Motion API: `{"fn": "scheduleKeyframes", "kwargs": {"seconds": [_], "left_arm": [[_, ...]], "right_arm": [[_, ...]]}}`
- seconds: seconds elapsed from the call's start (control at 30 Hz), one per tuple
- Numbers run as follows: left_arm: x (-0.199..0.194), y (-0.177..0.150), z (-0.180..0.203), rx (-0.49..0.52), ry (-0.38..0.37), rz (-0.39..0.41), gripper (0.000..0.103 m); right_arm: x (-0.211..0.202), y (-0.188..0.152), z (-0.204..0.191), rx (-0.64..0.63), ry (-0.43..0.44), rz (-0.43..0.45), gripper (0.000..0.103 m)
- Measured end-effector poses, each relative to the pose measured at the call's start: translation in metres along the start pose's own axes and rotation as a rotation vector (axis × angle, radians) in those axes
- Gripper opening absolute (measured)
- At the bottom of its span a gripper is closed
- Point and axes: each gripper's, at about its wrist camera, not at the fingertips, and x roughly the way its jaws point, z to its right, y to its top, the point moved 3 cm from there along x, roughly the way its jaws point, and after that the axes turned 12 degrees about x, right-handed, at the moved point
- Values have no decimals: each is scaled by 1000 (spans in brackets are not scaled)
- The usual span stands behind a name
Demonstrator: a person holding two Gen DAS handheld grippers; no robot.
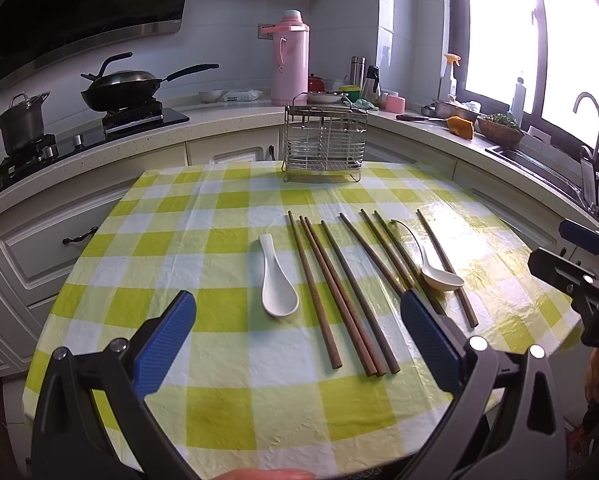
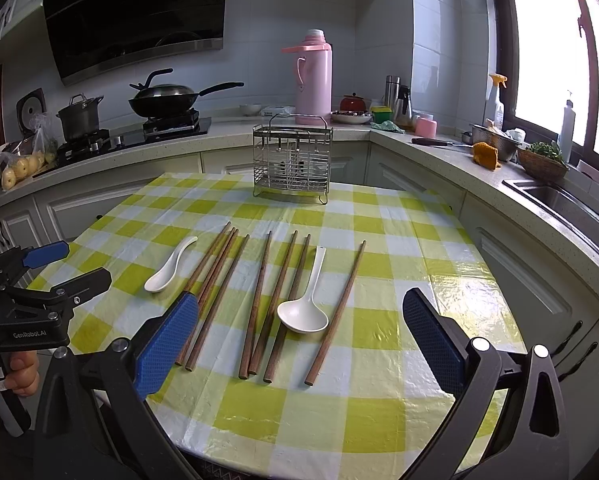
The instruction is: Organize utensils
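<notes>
A kitchen table under a yellow-and-white checked cloth [image 2: 379,412] fills the near field, with counters, a stove and a bright window behind. Nearest, the left gripper [image 1: 298,344] and right gripper [image 2: 300,344] both hover above the near edge with jaws spread wide, holding nothing. Just ahead of them the wooden chopsticks [image 2: 259,300] lie fanned loose on the cloth, a short white spoon [image 1: 277,280] left of them and a long-handled ladle spoon [image 2: 305,308] among those to the right. Farther ahead, well apart from the utensils, stands the wire utensil rack [image 2: 292,160], apparently empty. Sorting seems not yet begun; the next move likely calls for lowering over one piece and closing narrowly on its thin body. Only the right view shows the hand [image 2: 19,372] gripping the left tool; only the left view shows the tap by the window
</notes>
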Motion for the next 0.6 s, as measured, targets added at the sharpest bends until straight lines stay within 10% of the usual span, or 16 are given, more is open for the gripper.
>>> {"fn": "scheduleKeyframes", "kwargs": {"seconds": [0.6], "left_arm": [[10,-5,-8,-9,-31,-27,99]], "right_arm": [[9,-5,3,4,-3,-16,96]]}}
